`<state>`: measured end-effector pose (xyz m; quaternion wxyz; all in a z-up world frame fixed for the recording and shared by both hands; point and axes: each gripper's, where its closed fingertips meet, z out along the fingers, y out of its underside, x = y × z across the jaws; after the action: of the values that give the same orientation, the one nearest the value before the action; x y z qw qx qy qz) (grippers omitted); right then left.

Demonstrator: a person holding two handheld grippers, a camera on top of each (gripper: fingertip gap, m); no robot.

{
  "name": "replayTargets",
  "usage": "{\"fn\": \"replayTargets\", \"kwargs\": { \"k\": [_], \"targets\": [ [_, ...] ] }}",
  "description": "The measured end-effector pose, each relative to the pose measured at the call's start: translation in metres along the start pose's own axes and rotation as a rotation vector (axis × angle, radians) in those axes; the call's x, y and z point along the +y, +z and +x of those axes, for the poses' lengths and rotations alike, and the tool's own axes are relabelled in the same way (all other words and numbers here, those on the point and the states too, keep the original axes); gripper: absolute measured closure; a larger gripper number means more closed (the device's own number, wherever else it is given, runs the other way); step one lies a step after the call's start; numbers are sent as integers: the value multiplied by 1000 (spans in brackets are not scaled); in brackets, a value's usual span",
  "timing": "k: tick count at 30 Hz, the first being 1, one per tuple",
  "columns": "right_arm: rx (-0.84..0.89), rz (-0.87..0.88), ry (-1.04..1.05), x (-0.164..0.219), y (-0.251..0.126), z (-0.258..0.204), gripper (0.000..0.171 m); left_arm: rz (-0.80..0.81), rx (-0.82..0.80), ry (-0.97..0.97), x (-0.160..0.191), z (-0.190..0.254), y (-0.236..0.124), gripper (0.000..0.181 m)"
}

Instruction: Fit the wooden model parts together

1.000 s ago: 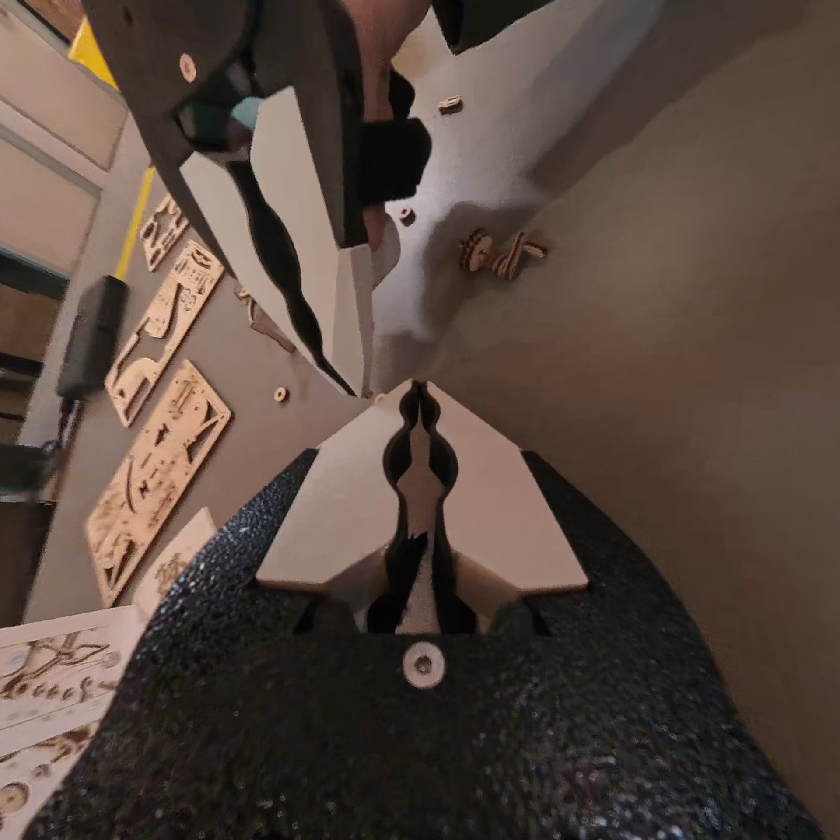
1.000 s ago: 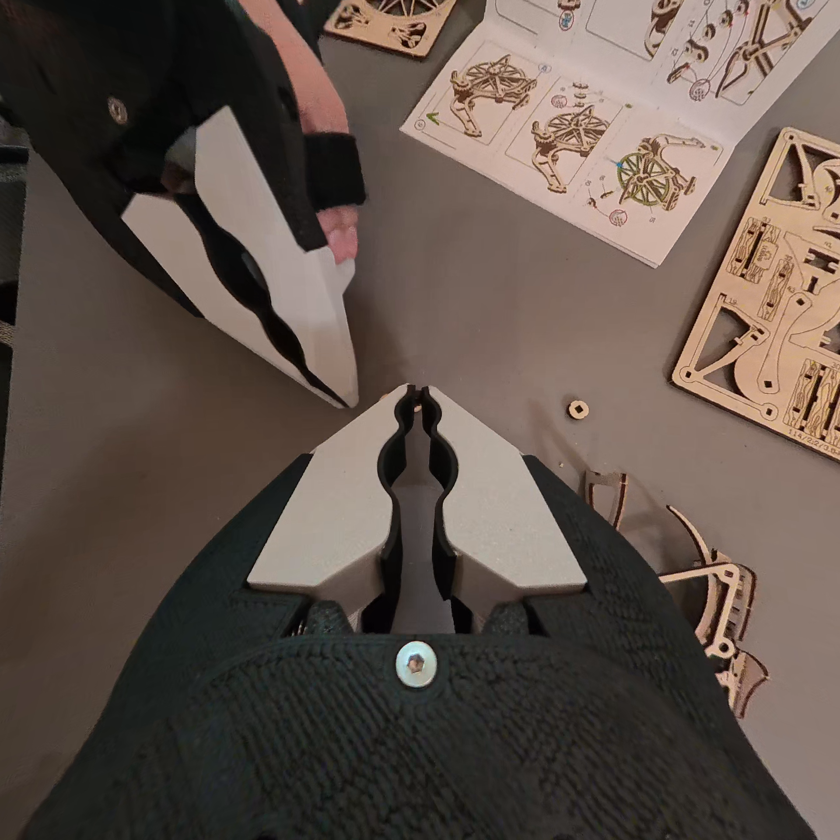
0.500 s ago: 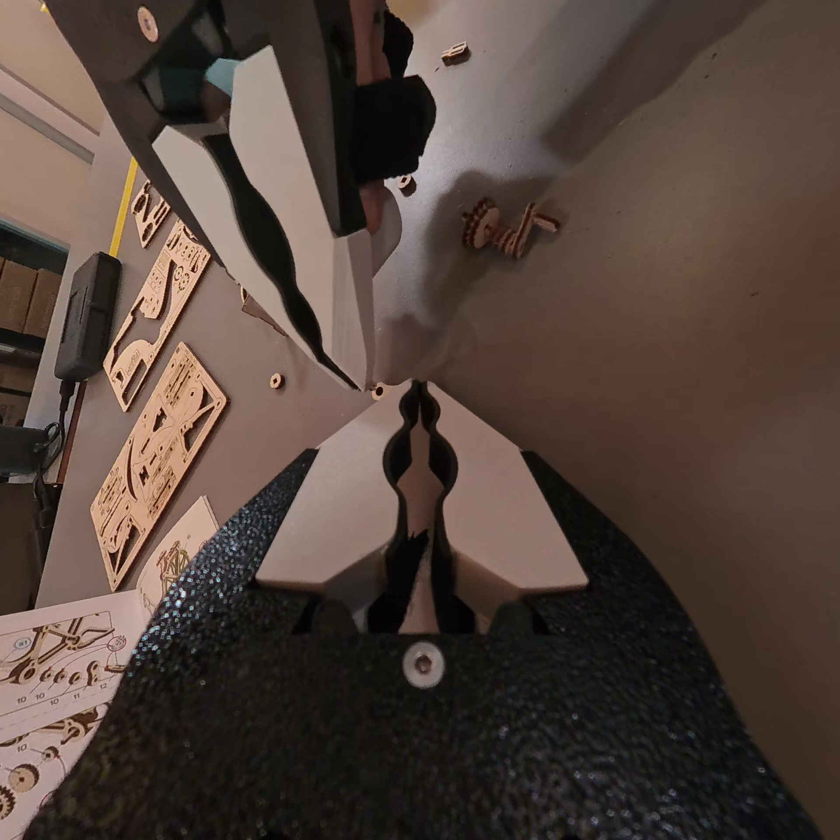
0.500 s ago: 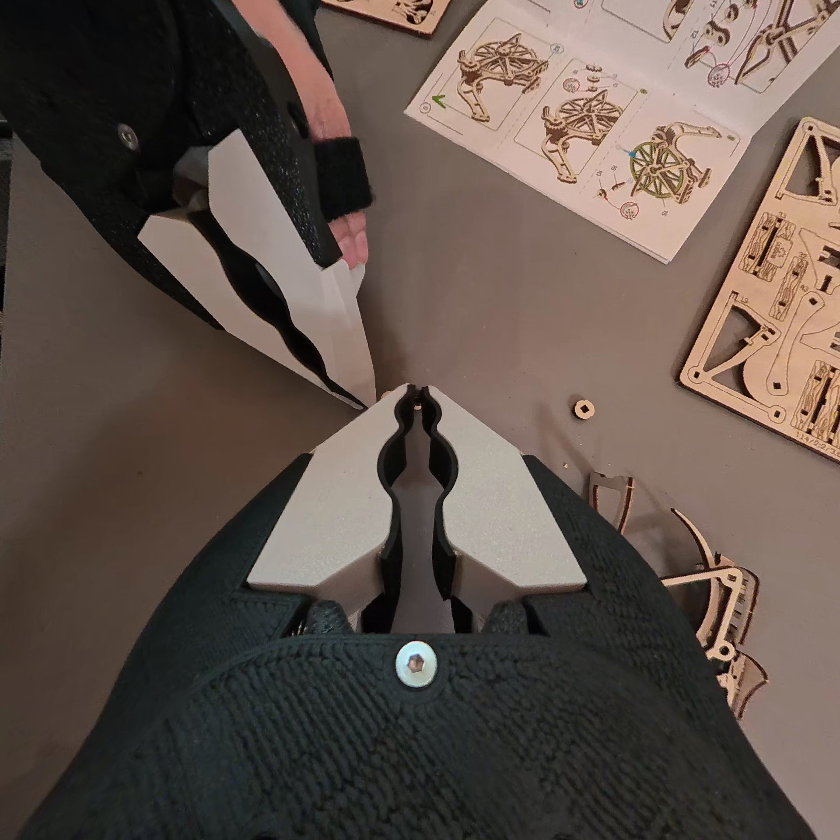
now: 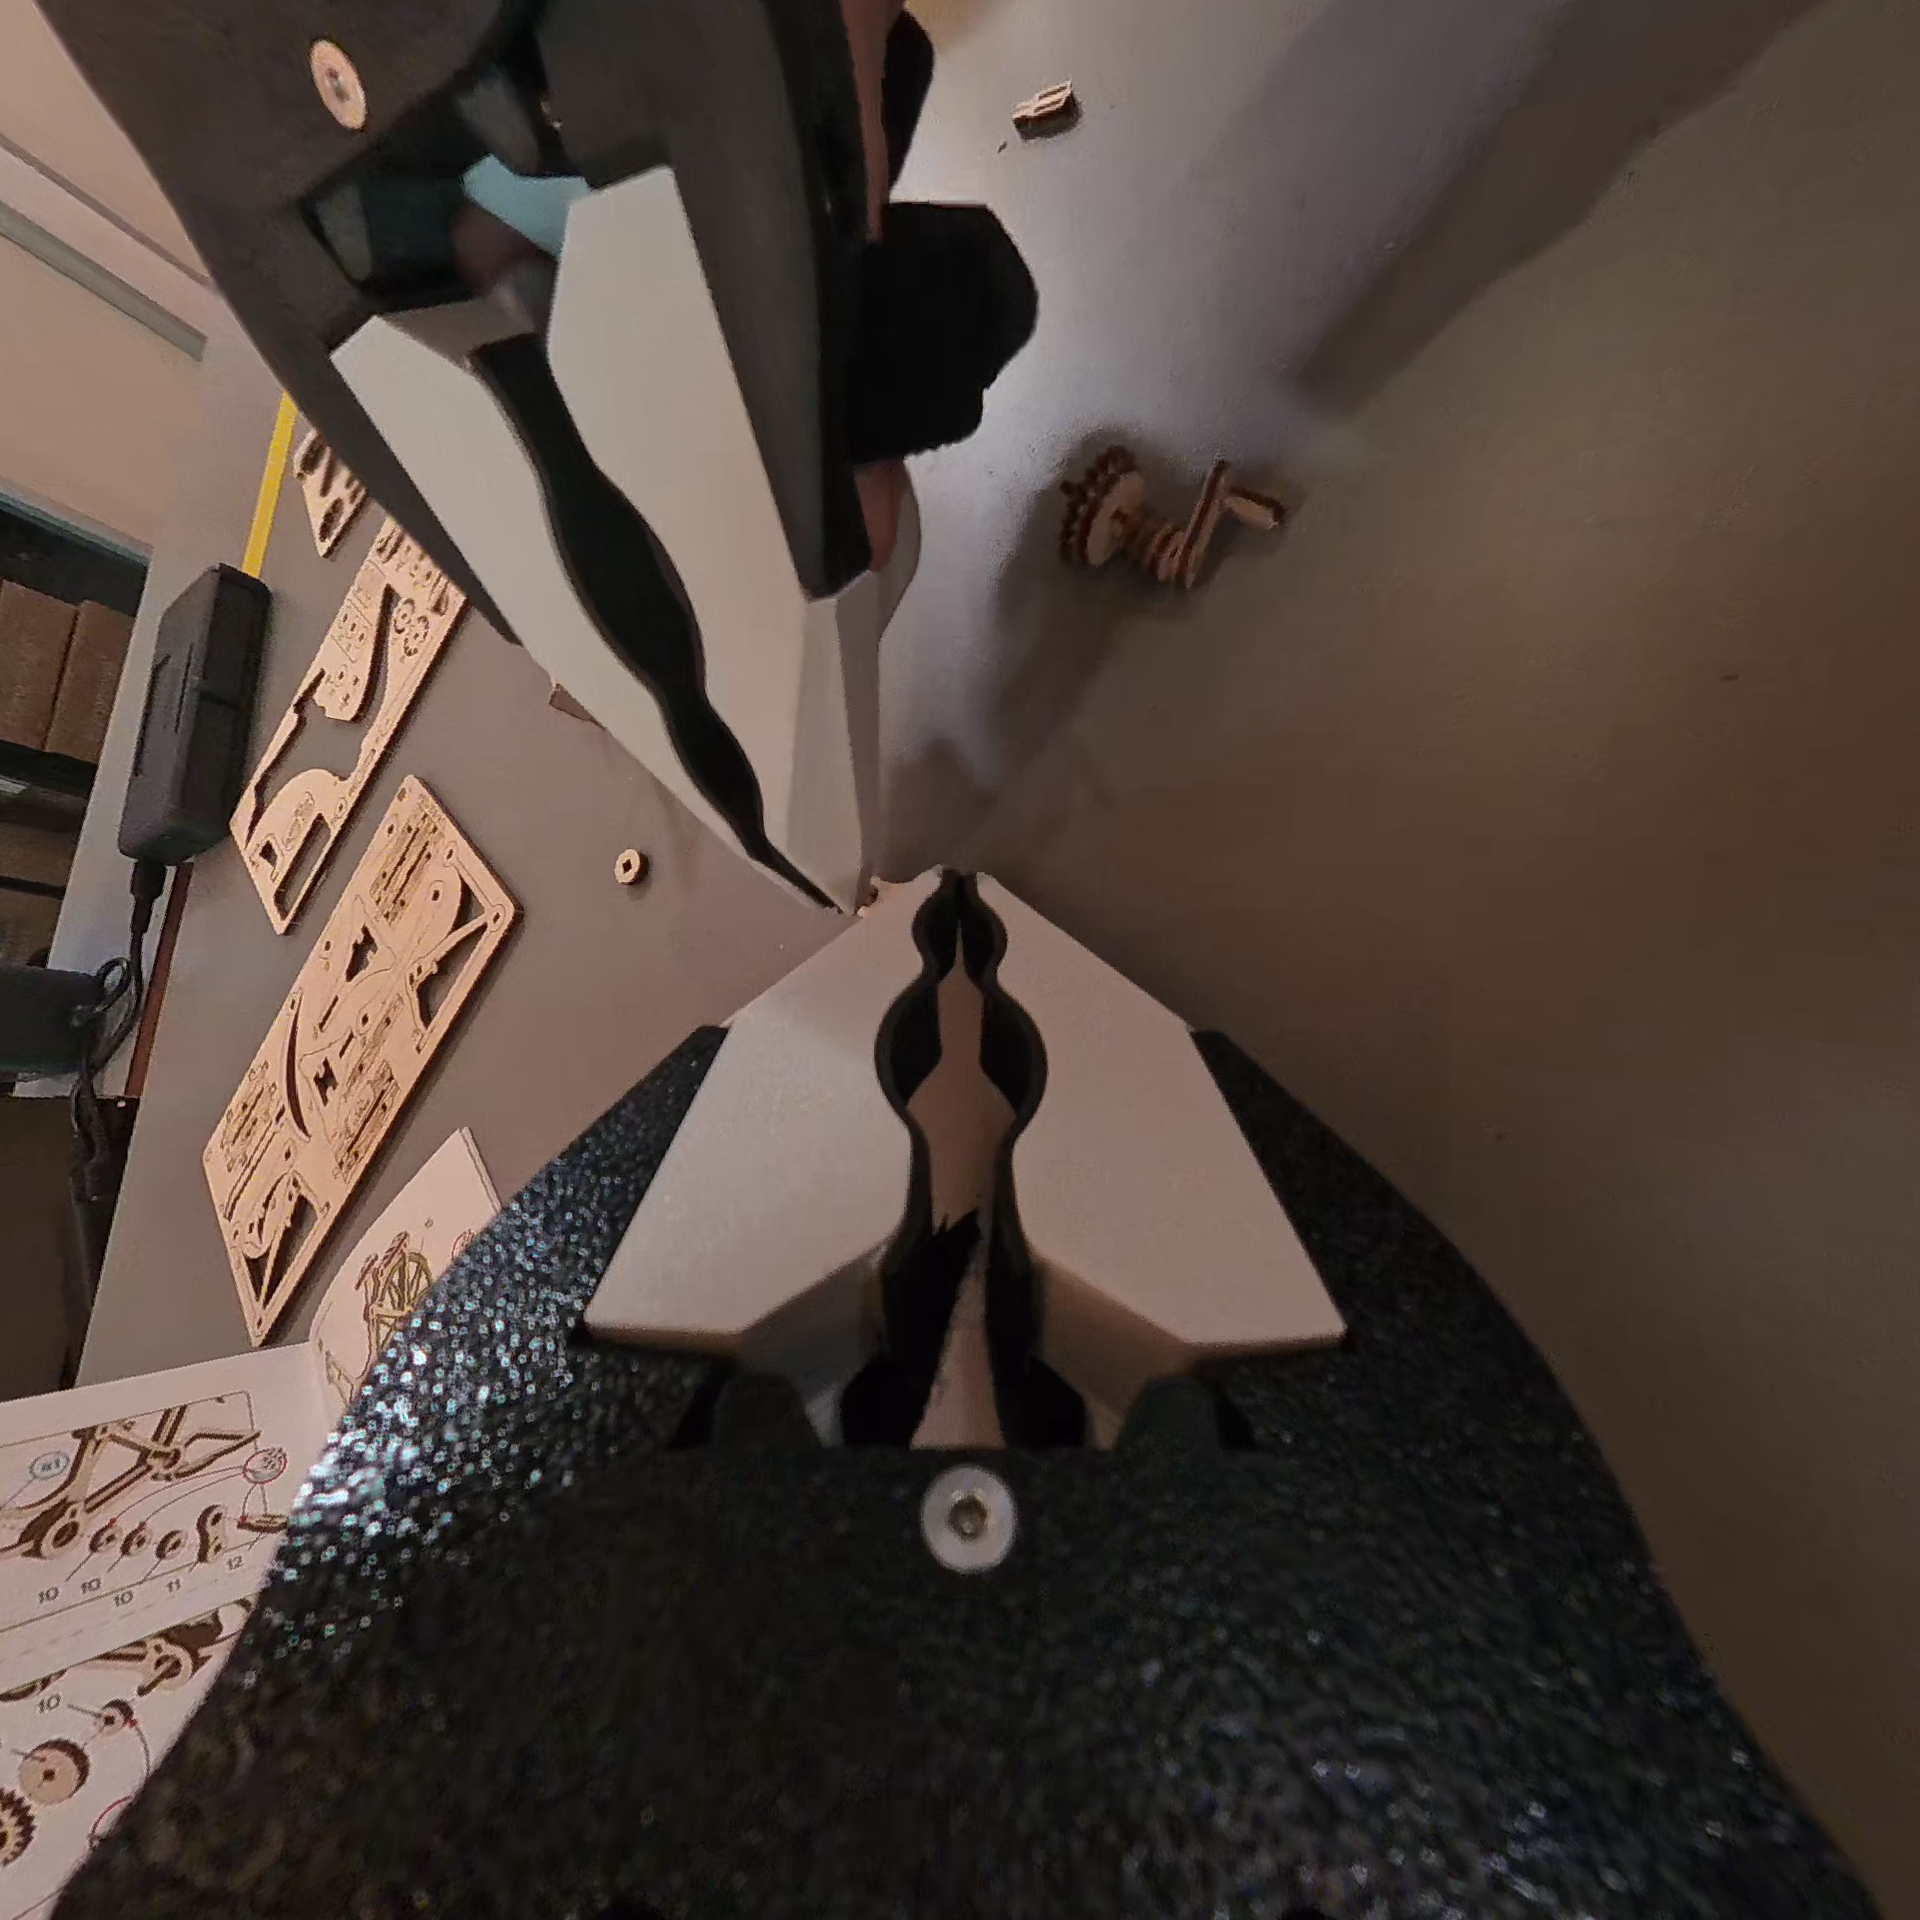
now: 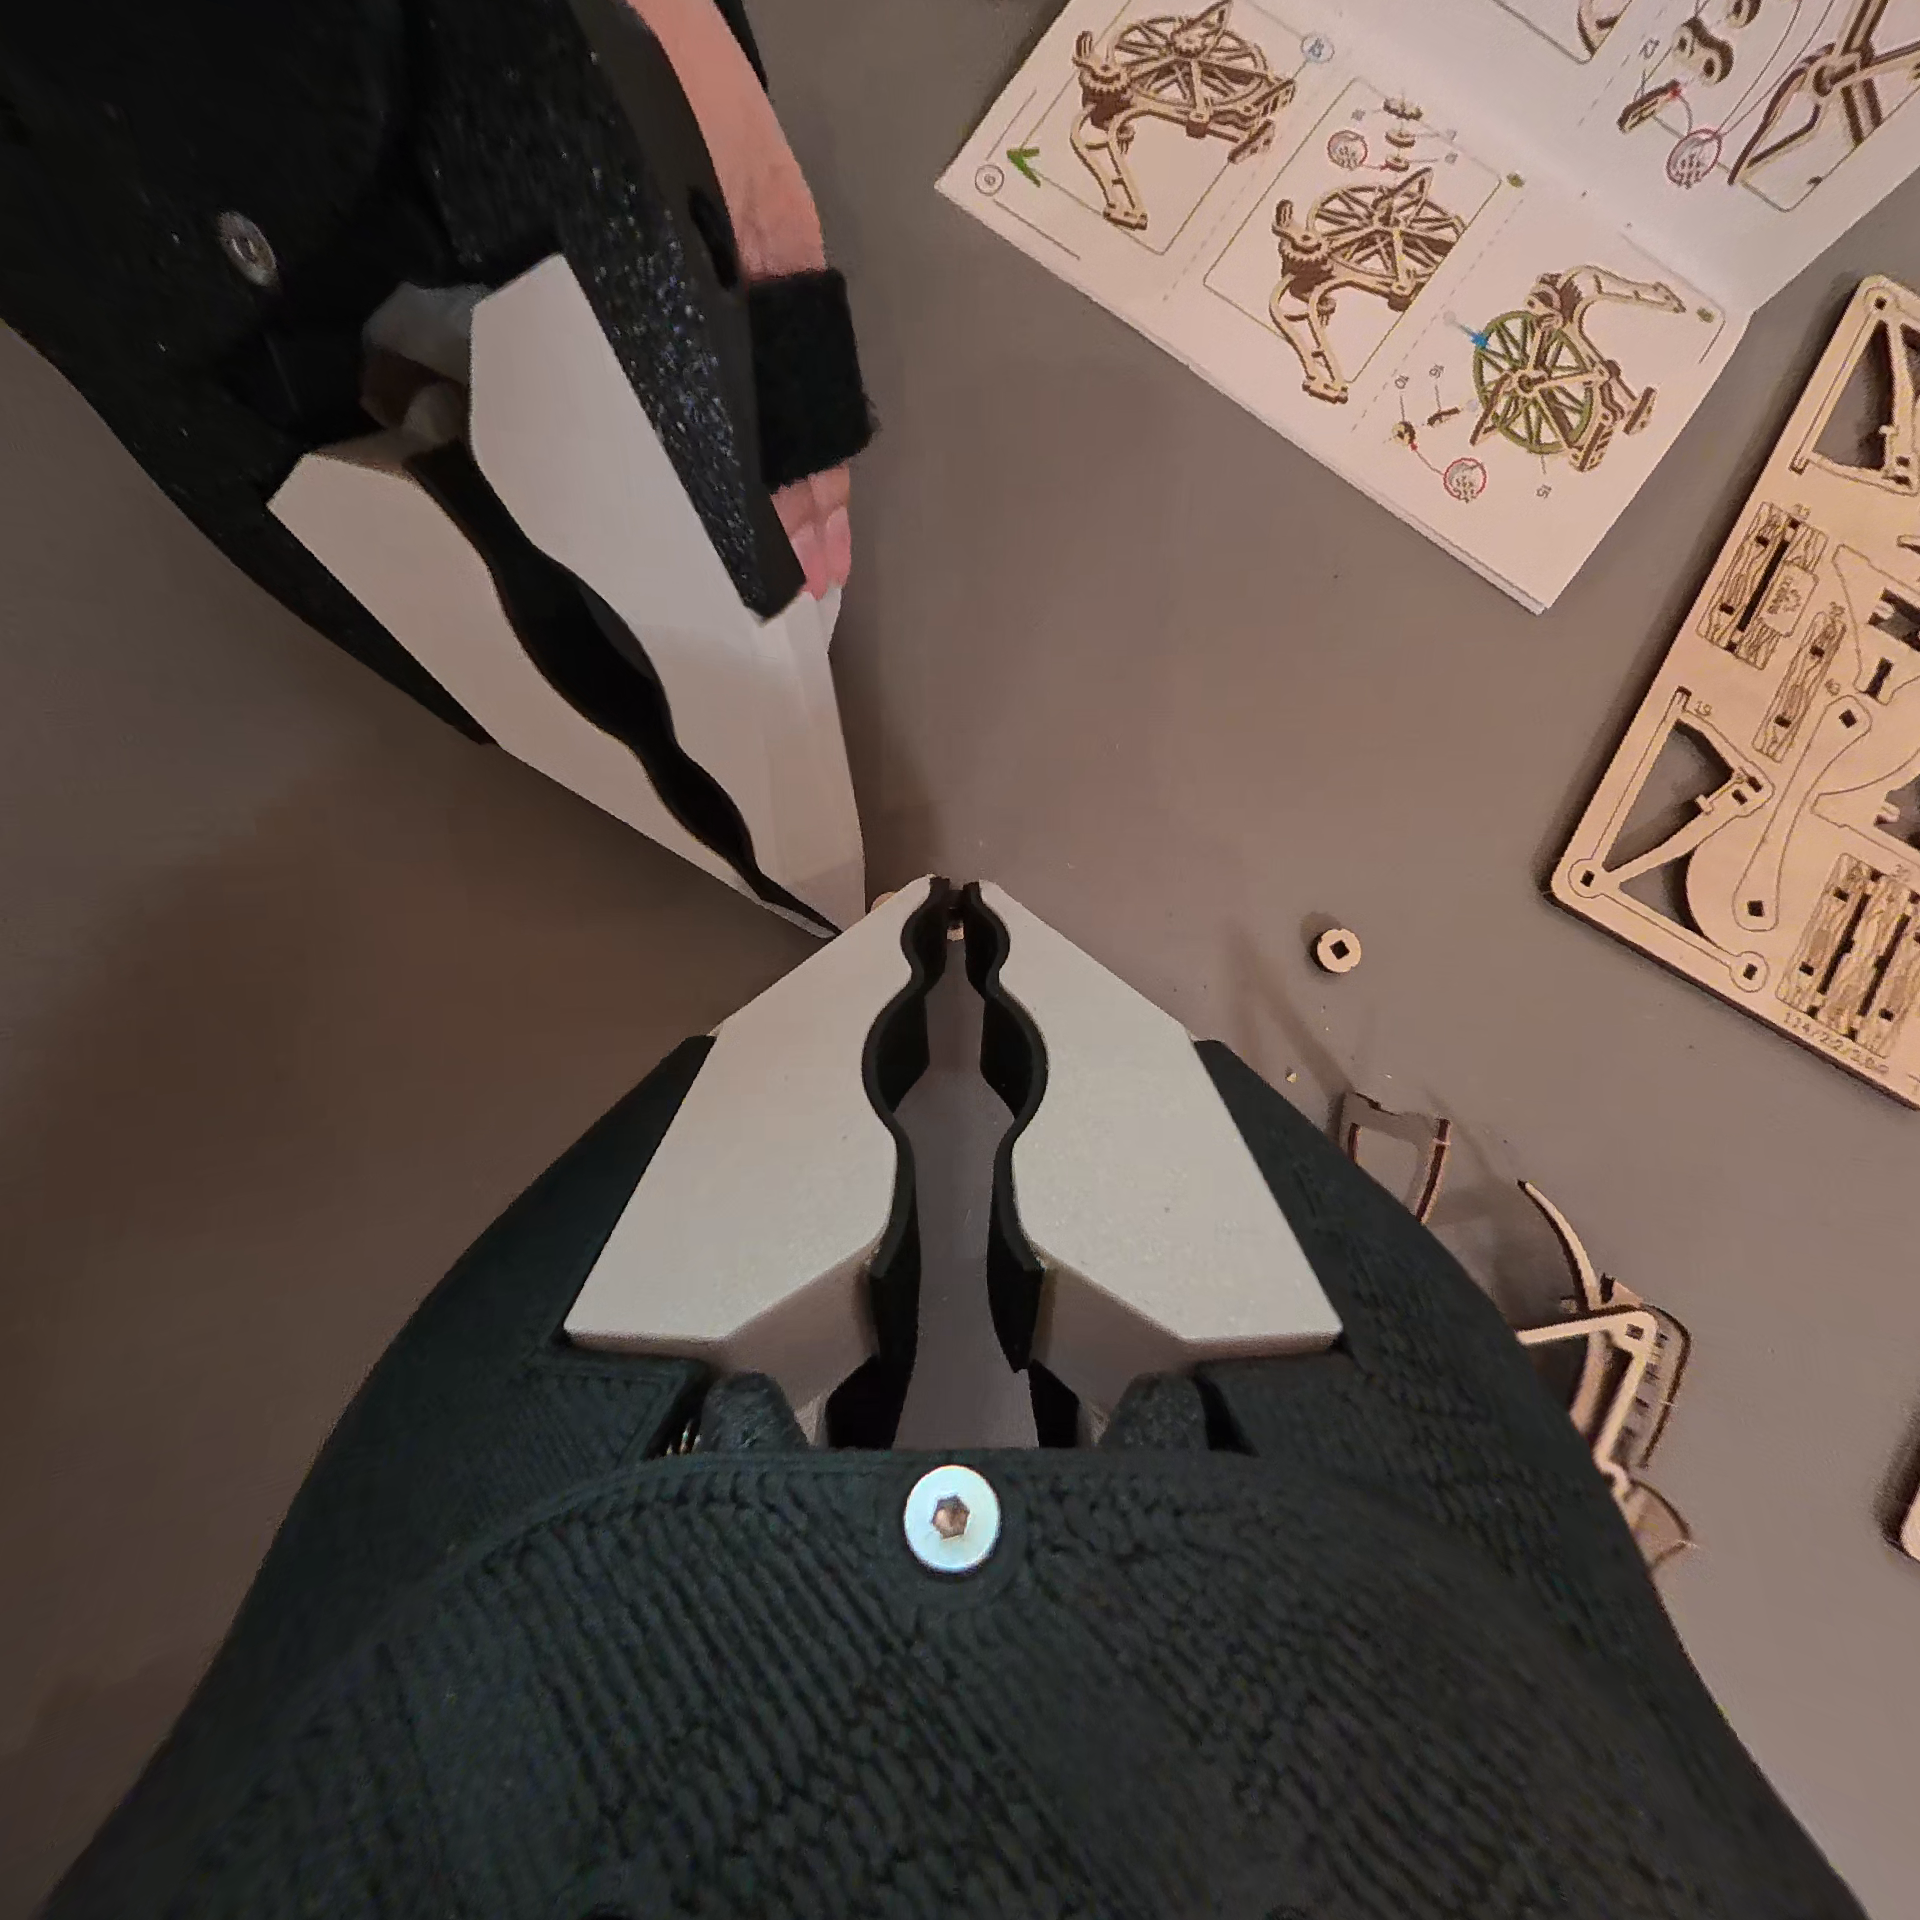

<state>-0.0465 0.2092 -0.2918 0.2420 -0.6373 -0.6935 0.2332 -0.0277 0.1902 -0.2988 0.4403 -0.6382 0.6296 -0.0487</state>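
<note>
My left gripper is shut, and I see nothing between its pads. My right gripper is shut on a tiny pale wooden part that shows just behind its tips. The two grippers meet tip to tip just above the grey table. A small wooden bit sticks out between them and also shows in the left wrist view. The right gripper comes in from the upper left in the left wrist view. The left gripper does the same in the right wrist view.
A gear-and-axle assembly lies beyond the tips. A small washer lies to the right, with a cut wooden sheet, loose frame pieces and an instruction booklet. More sheets and a black adapter lie far left. The grippers are tip to tip, or close to it. The small washer is about 7 cm from my right fingertips. The left camera catches it too, in the left wrist view.
The two grippers have closed the gap between them, and their tips now almost touch. Both stayed shut.
</note>
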Motion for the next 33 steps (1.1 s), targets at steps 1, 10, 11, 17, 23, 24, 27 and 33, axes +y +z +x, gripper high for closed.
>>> {"fn": "replayTargets", "kwargs": {
  "k": [1, 10, 11, 17, 23, 24, 27, 33],
  "targets": [
    [10, -5, -6, 0, 1, 1, 170, -1, -1, 1, 0, 0, 0, 181],
    [12, 12, 1, -1, 3, 0, 170, -15, -11, -1, 1, 0, 0, 181],
    [7, 15, 2, -1, 3, 0, 170, -16, -12, -1, 1, 0, 0, 181],
    [-6, 71, 37, -1, 4, 1, 170, -26, -25, 0, 2, -1, 0, 181],
    [-17, 162, 145, -3, 5, 2, 170, -39, -140, -325, 3, -22, -13, 177],
    [-9, 180, 169, -3, 5, 2, 170, -11, -116, -378, -3, -22, -15, 166],
    [31, 217, 249, -3, 4, 6, 170, -59, -104, -462, 0, -20, -10, 152],
    [72, 255, 368, -1, 3, 17, 170, -146, -132, -521, 13, -22, 1, 159]
  ]
}}
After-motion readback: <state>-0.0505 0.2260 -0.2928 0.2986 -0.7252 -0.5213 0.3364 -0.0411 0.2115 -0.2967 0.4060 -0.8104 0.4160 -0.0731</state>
